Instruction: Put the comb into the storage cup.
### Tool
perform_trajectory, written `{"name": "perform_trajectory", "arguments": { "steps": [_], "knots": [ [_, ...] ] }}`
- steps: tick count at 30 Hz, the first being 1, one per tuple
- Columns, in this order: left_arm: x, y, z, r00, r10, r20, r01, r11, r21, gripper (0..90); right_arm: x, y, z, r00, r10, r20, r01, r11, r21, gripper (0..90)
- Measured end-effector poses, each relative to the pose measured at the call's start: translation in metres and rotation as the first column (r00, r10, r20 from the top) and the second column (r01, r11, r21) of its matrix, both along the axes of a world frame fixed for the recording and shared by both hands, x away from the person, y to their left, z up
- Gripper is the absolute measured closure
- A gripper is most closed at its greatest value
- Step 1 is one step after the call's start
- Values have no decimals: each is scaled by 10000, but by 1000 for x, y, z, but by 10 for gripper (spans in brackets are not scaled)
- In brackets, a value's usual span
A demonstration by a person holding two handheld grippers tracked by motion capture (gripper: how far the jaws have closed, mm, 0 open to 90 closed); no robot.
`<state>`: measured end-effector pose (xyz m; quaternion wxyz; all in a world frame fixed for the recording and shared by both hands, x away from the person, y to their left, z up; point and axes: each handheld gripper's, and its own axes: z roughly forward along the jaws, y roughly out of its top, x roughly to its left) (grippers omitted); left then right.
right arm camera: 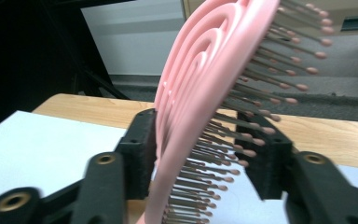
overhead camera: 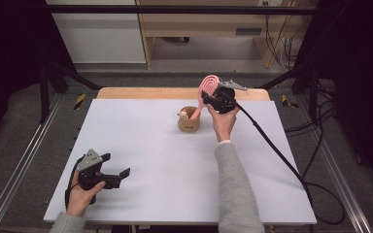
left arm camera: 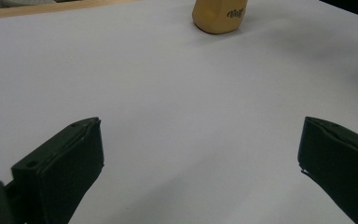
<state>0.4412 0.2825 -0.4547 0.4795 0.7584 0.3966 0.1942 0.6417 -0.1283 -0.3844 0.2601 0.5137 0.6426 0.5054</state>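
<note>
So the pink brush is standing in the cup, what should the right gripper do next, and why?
Probably back the right gripper straight away from the pink hairbrush. Its handle already sits in the brown cup, and the fingers flank the head loosely.

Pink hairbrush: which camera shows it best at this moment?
The right gripper view: the pink hairbrush stands close up between the right gripper jaws, ribs and bristle tips sharp. The high view shows it small, leaning out of the brown cup. The left gripper view catches the cup's lower part at its top edge.
</note>
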Motion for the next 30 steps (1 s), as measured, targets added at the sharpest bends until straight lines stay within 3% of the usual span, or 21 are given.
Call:
{"name": "perform_trajectory", "arguments": {
  "steps": [8,16,30],
  "knots": [
    [0,0,0,10000,5,15,-5,10000,12,1,-7,-1,3,9996,145,231,-125,9962,-861,242],
    [0,0,0,10000,41,4,-41,10000,7,1,-23,-1,12,9983,455,377,-412,9932,-1086,80],
    [0,0,0,10000,80,4,-80,10000,50,0,-60,-15,27,9849,1592,675,-1512,9823,-1110,4]
  ]
}}
